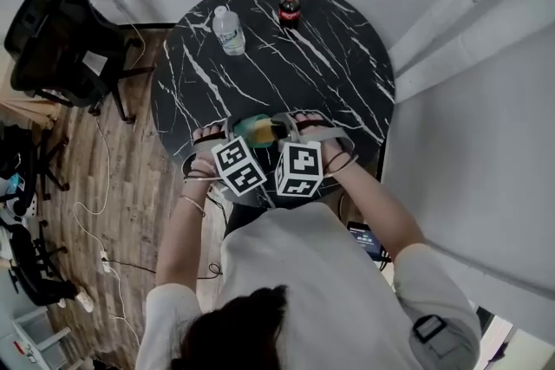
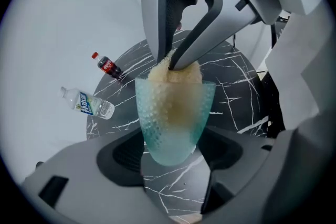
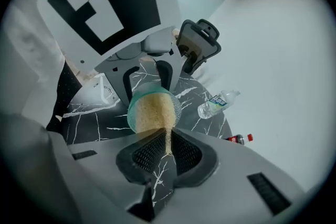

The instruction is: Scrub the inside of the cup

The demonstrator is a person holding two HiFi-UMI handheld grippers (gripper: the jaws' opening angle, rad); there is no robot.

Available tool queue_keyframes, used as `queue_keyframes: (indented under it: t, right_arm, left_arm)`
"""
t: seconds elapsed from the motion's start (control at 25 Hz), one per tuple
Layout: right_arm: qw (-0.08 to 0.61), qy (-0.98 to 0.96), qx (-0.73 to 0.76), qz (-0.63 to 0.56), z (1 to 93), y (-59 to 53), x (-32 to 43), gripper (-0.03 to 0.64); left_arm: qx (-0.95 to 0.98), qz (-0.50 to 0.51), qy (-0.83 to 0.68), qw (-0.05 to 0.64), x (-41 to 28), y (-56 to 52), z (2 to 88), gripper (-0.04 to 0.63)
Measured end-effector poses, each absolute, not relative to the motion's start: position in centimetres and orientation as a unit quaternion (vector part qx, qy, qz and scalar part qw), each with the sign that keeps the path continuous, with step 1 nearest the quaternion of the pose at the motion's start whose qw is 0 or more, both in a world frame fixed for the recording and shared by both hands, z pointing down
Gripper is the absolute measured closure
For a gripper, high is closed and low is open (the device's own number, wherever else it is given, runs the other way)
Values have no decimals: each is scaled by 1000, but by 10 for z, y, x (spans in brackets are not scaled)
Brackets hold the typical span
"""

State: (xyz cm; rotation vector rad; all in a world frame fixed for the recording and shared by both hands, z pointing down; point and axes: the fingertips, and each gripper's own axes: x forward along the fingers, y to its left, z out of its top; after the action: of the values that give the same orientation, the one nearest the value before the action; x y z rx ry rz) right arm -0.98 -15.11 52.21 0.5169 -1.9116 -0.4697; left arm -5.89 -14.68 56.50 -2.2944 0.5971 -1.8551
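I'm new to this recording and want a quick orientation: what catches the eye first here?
A teal dimpled cup, stuffed with a yellow sponge, is clamped in the left gripper over the black marble table. The right gripper pinches the sponge's edge at the cup's mouth. A water bottle and a cola bottle sit near the table's far edge.
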Motion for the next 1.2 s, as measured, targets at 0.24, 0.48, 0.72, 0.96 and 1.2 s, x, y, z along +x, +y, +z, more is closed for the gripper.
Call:
queue_keyframes:
  t: [0.24, 0.48, 0.72, 0.96, 1.2]
  right_arm:
    - [516, -795, 205, -243, 517, -152, -21, 566]
    - [511, -796, 211, -248, 508, -156, -31, 566]
    - [506, -795, 211, -259, 500, -162, -41, 566]
    - [526, -784, 200, -261, 503, -169, -37, 566]
    - [529, -805, 163, -212, 501, -166, -35, 566]
  left_arm:
    - [-751, -624, 197, 83, -66, -149, 554, 270]
    - [-752, -615, 203, 122, -64, -149, 536, 272]
    - [-746, -611, 209, 163, -67, -157, 520, 272]
    - [-740, -610, 203, 198, -70, -163, 506, 273]
    - [-735, -597, 195, 253, -67, -166, 493, 272]
